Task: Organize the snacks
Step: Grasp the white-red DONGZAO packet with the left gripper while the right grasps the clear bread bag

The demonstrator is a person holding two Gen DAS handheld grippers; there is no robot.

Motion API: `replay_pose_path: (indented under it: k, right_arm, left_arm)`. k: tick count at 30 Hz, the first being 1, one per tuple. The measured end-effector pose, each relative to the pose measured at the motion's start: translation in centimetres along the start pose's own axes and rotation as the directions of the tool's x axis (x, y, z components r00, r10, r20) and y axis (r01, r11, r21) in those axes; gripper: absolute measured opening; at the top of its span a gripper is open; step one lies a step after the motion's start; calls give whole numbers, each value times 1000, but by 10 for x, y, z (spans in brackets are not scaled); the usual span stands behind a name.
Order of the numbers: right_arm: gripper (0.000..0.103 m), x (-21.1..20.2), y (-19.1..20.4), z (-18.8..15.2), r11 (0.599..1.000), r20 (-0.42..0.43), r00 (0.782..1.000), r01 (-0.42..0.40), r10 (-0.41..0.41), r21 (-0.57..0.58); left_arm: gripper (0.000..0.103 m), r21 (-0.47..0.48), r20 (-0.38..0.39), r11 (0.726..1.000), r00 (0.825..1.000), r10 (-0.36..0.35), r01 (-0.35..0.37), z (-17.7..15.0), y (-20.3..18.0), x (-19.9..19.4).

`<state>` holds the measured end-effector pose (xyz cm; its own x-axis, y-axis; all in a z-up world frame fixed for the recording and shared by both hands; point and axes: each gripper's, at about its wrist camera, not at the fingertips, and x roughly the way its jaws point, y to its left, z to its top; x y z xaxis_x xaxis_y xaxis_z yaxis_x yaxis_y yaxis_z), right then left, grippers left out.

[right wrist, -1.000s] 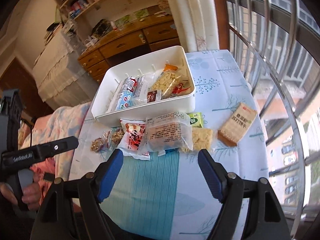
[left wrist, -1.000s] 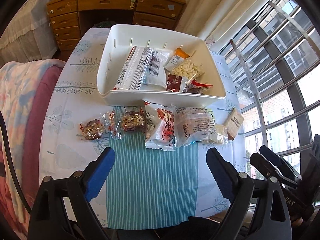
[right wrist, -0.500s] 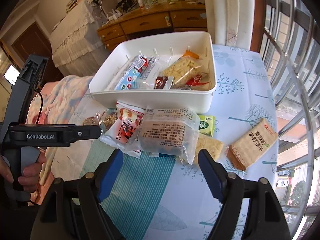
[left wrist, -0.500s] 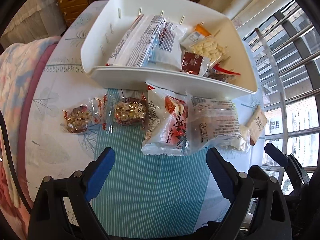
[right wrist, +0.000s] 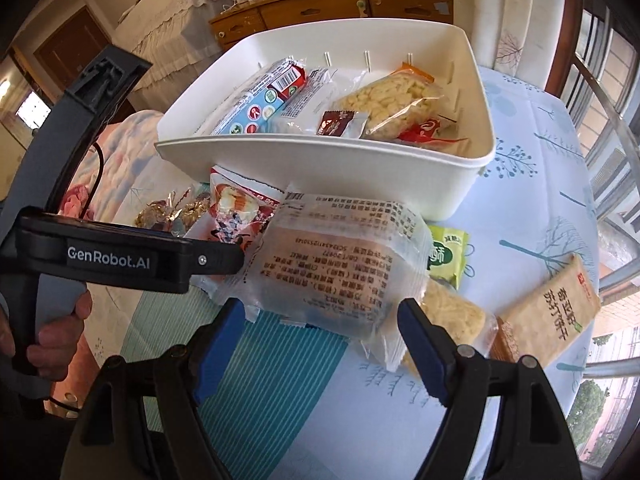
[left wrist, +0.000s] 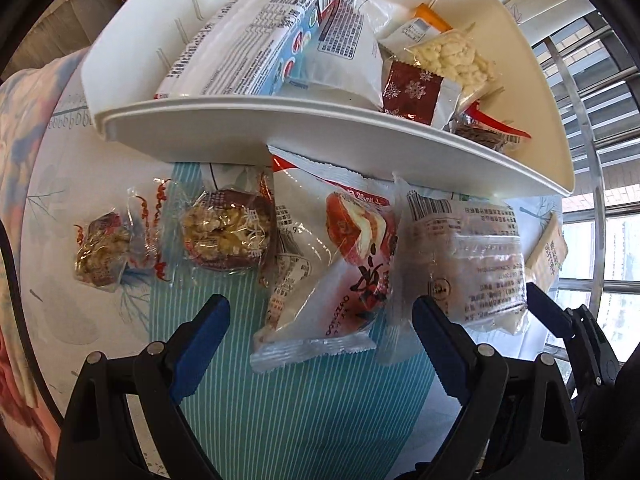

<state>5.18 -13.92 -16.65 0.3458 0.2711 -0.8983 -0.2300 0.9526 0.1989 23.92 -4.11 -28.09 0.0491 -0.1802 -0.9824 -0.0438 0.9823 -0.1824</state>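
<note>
Nearest the left wrist camera, the left gripper (left wrist: 320,328) hangs over the striped teal cloth (left wrist: 288,420), blue fingers (left wrist: 200,344) spread wide, nothing between the pads. Its tips flank the near end of a red-and-white snack packet (left wrist: 332,268) without touching it. The right gripper (right wrist: 320,336) is also wide apart, its jaws having just been opening; the near edge of a clear printed packet (right wrist: 336,264) lies between the tips, no pad pressing on it. That packet overlaps the red-and-white one and covers part of a pale cracker pack (right wrist: 452,316). Just beside it: a small green packet (right wrist: 446,254), half hidden, and a tan biscuit pack (right wrist: 552,312), which is cut off behind the clear packet in the left view. Left of the red-and-white packet lie two clear-wrapped nut candies (left wrist: 224,236), wrappers crinkled, print unreadable. All sit on the white tablecloth (right wrist: 532,184) with tree prints. A hand (right wrist: 52,336) grips the left tool's handle at the frame edge, mostly cropped. Farther back, the white bin (right wrist: 328,168) touches the loose packets' far ends; its front wall hides the contents' lower parts. Inside: a long blue-and-white pack (left wrist: 248,40), a white pouch (left wrist: 344,56), a dark red snowflake sachet (left wrist: 416,92), a bag of pale puffs (left wrist: 452,56), and red wrappers, partly buried. Beyond, a wooden dresser (right wrist: 340,4), blurred.
</note>
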Motion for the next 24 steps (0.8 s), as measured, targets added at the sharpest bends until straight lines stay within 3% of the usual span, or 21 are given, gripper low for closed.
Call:
replay_pose_path:
  k: [7,13,24]
  right_arm:
    - [94,18,3,8,998,9,999,46,-46,-52]
    - [102,35,4,7,996,-9,997,72,-72,-48]
    - [103,48,24,4,978,31,986,168,-165,-123]
  left_arm:
    - [83,-22,-17,1000,1000,8,-9,14,-2,14]
    - [67,-10,-31,999,999,34,-34,24,-5,25]
    - [55,1,-26,999,998,52,-52,26,-16,34]
